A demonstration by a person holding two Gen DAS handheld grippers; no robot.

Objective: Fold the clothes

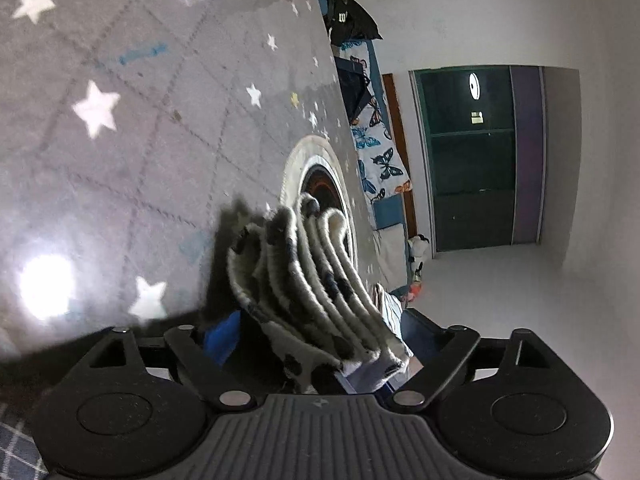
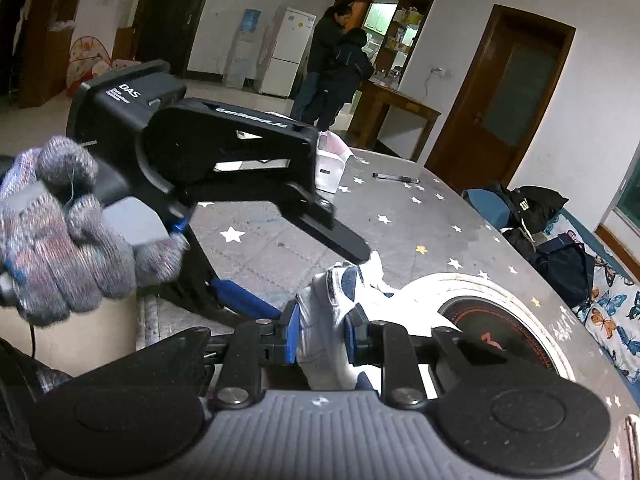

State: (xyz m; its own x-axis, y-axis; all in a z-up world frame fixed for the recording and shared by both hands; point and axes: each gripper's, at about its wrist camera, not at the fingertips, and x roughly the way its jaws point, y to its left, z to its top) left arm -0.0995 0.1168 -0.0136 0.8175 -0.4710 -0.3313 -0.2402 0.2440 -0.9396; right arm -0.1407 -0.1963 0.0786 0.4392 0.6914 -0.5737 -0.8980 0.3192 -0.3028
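Observation:
A white garment with dark spots is bunched into several folded layers, and my left gripper is shut on this thick bundle. It hangs just over the grey star-printed table. In the right wrist view the same white garment sits between blue pads, with my right gripper shut on it. A gloved hand holds the left gripper just ahead, its black finger reaching down onto the cloth. Most of the garment is hidden behind the grippers.
A round white-rimmed hotplate is set into the table beside the garment. A white box and a pen lie at the far side. Dark bags rest on a butterfly-print seat. Two people stand by a fridge.

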